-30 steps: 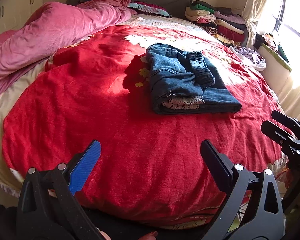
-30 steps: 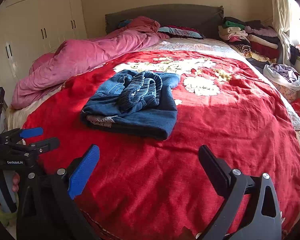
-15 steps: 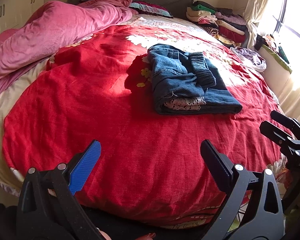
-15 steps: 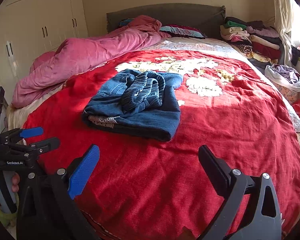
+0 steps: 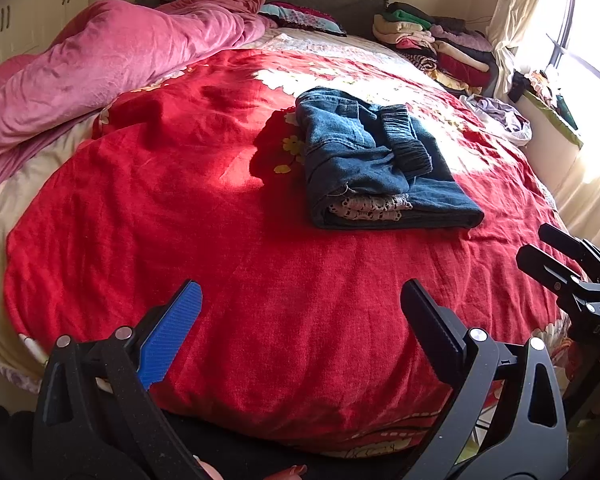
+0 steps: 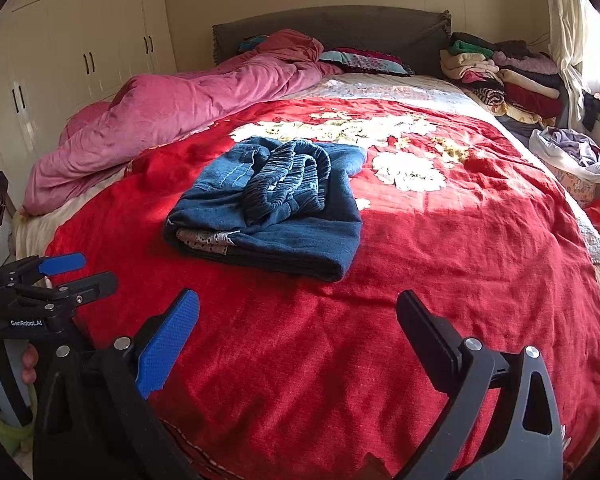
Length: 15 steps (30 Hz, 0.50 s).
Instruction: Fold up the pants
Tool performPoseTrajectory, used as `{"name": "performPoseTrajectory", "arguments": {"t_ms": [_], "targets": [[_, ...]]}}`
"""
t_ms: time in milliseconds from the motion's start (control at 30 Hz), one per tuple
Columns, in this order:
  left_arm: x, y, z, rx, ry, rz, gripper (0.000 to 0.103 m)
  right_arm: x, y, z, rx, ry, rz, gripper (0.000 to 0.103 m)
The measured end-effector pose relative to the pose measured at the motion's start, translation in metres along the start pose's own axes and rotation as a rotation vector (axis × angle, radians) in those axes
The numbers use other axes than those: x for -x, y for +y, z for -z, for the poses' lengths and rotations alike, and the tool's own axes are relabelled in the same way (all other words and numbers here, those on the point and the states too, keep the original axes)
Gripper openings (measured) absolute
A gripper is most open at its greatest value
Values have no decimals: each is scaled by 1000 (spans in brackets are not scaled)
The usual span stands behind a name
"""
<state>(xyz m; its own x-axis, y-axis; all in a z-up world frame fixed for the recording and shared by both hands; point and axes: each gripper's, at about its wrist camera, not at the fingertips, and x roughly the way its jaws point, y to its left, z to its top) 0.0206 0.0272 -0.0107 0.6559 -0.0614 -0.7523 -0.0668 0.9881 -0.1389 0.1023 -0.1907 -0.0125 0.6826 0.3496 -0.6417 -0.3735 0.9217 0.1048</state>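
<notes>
Pants, denim and already folded into a compact bundle, lie mid-bed on the red blanket, ahead and slightly right of the left tool, their long axis running away from the camera; its jaws stand wide and hold nothing. From the right wrist, the bundle lies ahead and to the left of the right tool, likewise spread wide and empty, well short of the cloth. Neither tool looks clearly nearer.
</notes>
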Motion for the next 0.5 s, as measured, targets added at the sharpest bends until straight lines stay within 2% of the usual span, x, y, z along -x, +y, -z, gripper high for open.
{"name": "performPoseTrajectory", "arguments": {"t_ms": [500], "targets": [[0, -2, 2, 2, 3, 10, 93, -1, -1, 2, -3, 2, 4, 98]]}}
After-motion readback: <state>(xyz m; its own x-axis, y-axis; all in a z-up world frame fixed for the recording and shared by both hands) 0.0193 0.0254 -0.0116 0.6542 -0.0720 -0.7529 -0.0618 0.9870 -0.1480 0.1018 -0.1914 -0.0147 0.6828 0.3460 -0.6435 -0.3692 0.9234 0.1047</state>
